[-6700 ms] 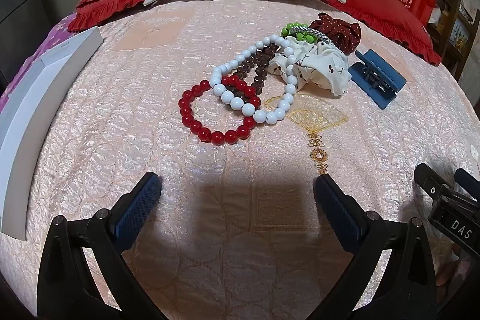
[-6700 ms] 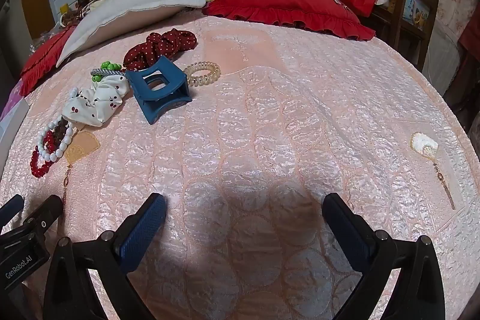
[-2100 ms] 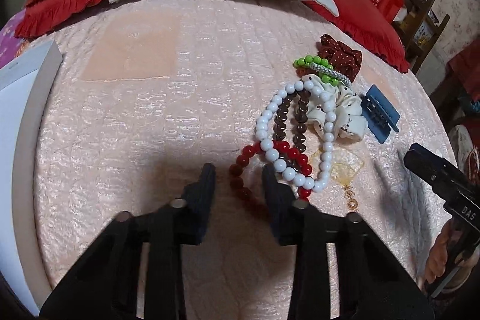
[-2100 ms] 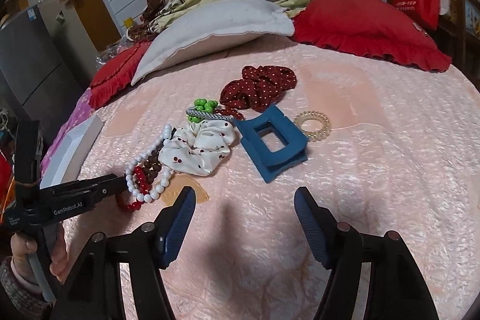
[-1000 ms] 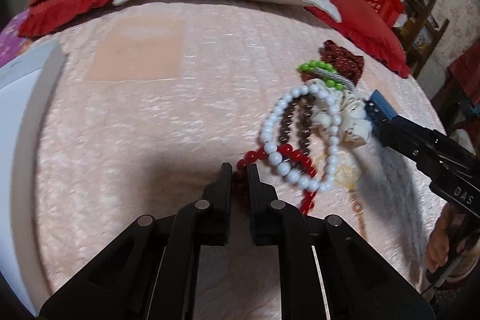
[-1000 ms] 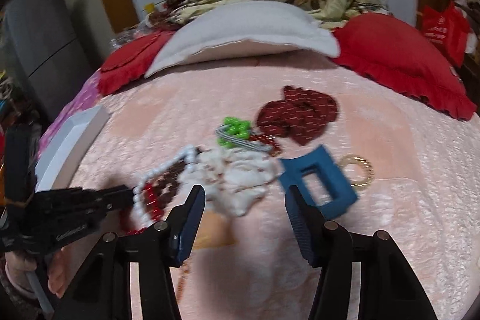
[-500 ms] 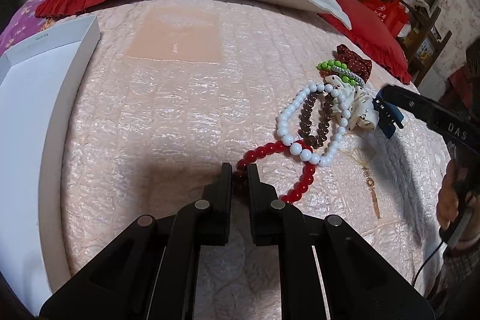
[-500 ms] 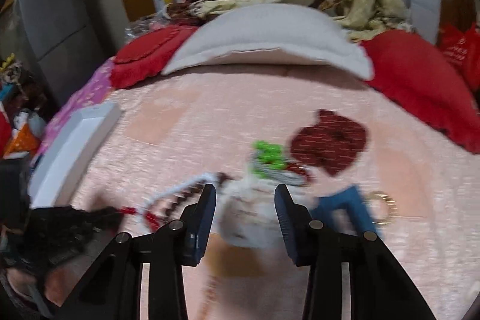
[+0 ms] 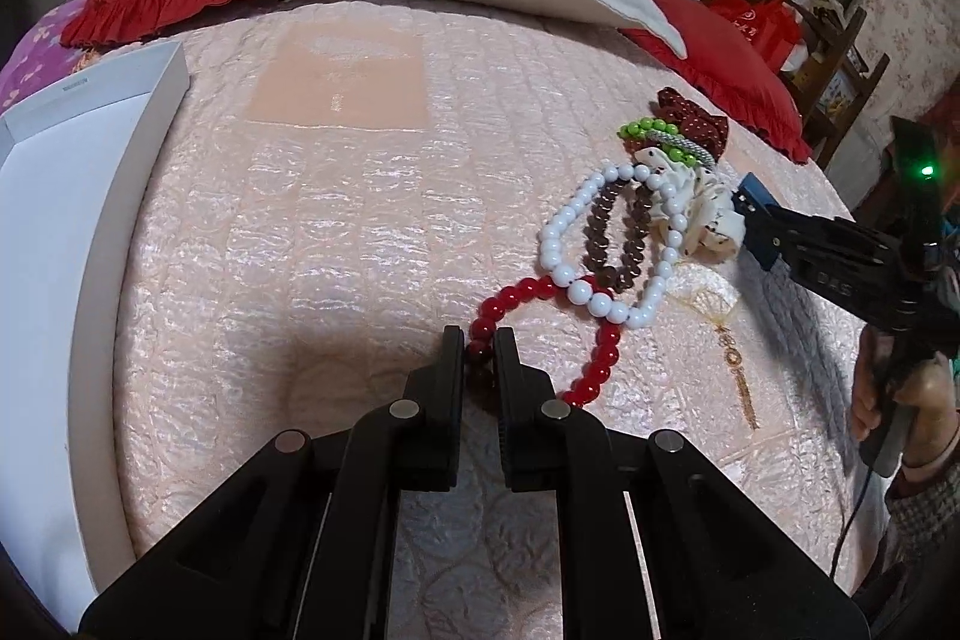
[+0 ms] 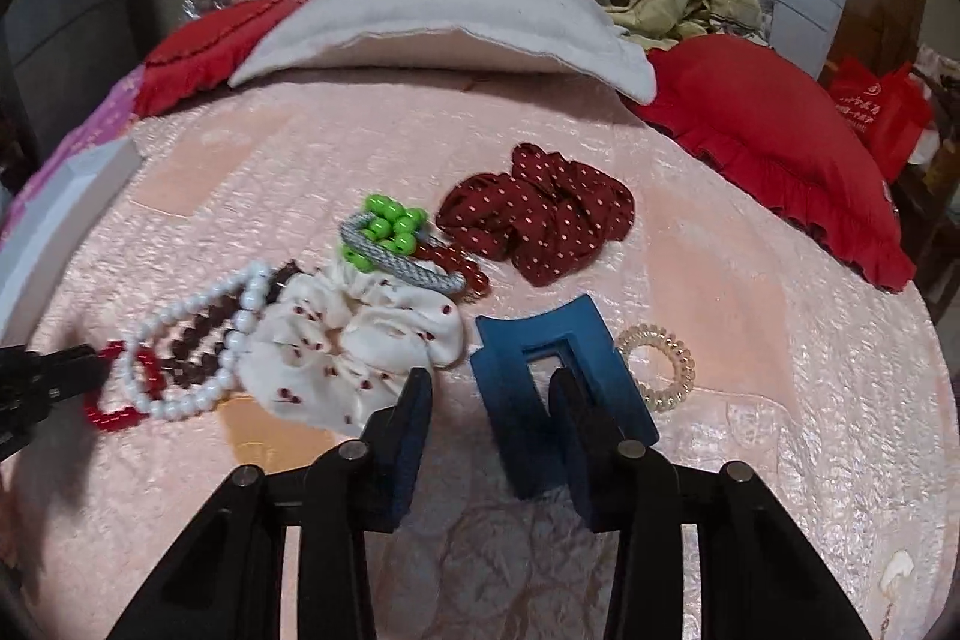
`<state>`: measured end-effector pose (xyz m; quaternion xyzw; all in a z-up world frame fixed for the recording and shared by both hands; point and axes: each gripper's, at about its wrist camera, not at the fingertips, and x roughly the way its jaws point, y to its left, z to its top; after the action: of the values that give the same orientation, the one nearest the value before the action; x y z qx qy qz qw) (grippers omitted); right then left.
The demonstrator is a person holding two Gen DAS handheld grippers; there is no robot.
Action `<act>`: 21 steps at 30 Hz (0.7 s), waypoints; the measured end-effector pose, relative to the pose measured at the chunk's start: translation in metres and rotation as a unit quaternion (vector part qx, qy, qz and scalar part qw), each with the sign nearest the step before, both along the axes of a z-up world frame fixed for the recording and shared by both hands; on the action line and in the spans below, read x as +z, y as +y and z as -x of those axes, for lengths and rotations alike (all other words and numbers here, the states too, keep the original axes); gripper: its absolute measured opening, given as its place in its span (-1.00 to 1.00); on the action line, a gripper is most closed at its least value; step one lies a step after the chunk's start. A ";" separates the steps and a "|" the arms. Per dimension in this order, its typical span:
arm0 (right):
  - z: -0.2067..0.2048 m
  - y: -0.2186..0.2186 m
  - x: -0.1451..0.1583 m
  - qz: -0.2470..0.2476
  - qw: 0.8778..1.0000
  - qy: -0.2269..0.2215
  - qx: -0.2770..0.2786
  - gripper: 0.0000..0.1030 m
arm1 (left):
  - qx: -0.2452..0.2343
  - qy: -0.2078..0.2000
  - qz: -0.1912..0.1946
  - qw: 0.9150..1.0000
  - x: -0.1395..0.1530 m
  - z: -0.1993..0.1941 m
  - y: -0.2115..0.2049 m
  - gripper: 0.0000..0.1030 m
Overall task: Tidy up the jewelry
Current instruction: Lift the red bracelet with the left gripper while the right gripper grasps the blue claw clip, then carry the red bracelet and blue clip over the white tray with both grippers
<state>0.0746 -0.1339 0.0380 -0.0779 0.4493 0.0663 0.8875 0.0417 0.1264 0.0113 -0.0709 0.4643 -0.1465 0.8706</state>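
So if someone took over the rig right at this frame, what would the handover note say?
Left gripper: shut on the red bead bracelet, which still lies on the pink bedspread.
Right gripper: jaws closing around one arm of the blue hair claw; pads not yet pressing.
Still in the pile: white bead bracelet overlapping the red one, brown bead bracelet, cream scrunchie, green beads, dark red dotted scrunchie, clear coil tie.
White box at far left shows nothing inside.
Done: nothing sorted. Left: everything.
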 end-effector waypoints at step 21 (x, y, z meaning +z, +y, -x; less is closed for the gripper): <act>0.065 0.019 0.074 -0.094 0.995 -0.032 0.022 -0.79 | 0.035 -0.096 0.028 0.994 0.106 0.043 0.046 -0.85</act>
<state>0.0099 -0.1144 0.1122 -0.0062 0.4106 0.1254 0.9031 -0.0008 0.1727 0.1172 -0.0972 0.3712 -0.1356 0.9134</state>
